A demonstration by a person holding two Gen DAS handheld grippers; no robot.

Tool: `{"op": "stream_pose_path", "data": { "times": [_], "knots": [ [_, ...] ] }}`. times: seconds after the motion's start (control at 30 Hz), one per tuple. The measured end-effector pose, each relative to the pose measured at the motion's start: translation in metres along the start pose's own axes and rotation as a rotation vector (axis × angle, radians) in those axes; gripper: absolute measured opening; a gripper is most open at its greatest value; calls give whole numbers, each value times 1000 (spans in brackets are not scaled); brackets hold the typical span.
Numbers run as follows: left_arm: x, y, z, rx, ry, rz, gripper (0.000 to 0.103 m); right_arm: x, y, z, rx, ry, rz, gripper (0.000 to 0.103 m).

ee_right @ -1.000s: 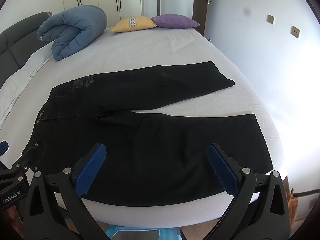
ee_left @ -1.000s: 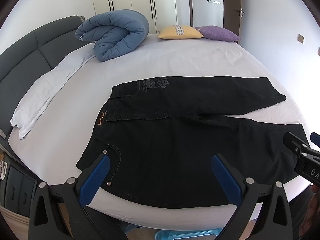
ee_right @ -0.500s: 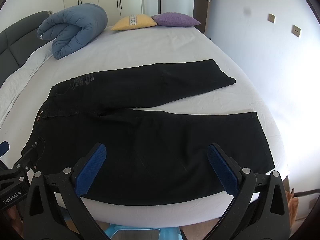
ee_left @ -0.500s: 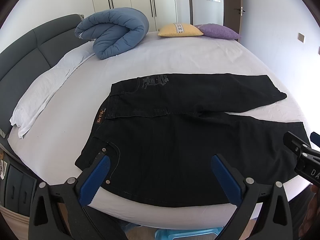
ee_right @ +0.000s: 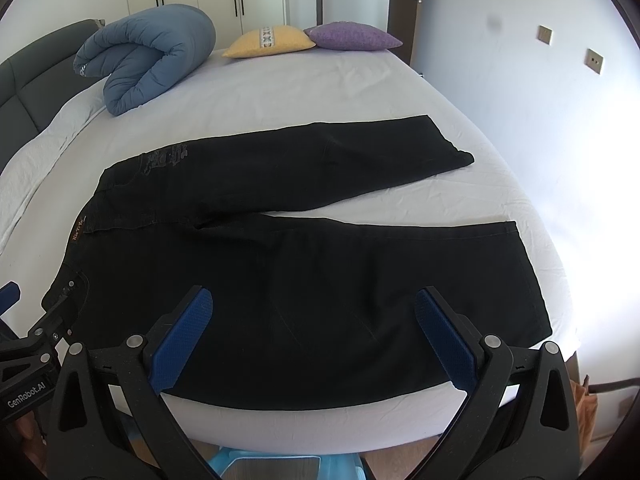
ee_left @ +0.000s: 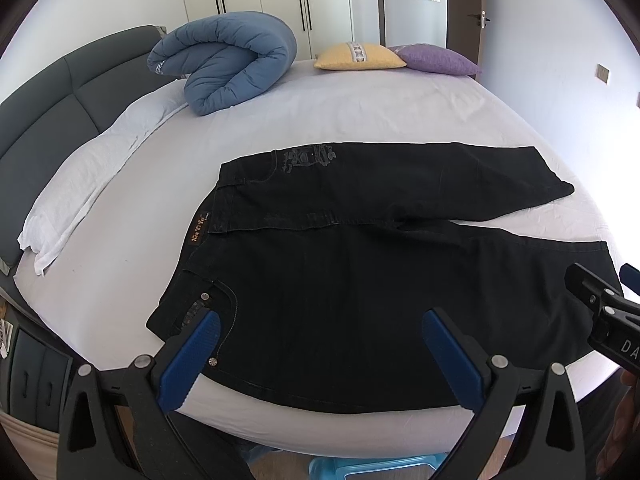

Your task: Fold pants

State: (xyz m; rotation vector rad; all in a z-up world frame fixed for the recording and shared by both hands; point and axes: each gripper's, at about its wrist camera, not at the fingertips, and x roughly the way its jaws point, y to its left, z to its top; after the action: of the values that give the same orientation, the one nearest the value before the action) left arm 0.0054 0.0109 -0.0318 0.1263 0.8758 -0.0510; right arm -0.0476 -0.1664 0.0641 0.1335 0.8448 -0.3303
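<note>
Black pants [ee_left: 360, 280] [ee_right: 280, 272] lie spread flat on the white bed, waist to the left, both legs running right and splayed apart. A brown label [ee_left: 199, 232] marks the waistband. My left gripper [ee_left: 320, 324] hovers open over the near edge by the waist pocket, nothing between its blue pads. My right gripper [ee_right: 314, 304] hangs open above the near leg, also holding nothing. Each gripper shows at the edge of the other's view.
A rolled blue duvet [ee_left: 228, 64] sits at the back left, a yellow cushion [ee_left: 358, 56] and a purple cushion [ee_left: 436, 60] at the far edge. A white pillow [ee_left: 80, 184] lies along the grey headboard [ee_left: 44, 96]. A blue stool [ee_right: 272, 464] stands below the near bed edge.
Both views have shifted slightly, the pants now sitting a little lower in the left view and higher in the right. The pants lie unmoved and both grippers stay open.
</note>
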Motion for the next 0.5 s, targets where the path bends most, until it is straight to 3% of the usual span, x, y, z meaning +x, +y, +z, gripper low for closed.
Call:
{"op": "stream_pose_path", "data": {
  "times": [0.5],
  "knots": [
    [10,-3,2,4,26,-8,103,12,2,3,-5,27,3,103]
  ]
}}
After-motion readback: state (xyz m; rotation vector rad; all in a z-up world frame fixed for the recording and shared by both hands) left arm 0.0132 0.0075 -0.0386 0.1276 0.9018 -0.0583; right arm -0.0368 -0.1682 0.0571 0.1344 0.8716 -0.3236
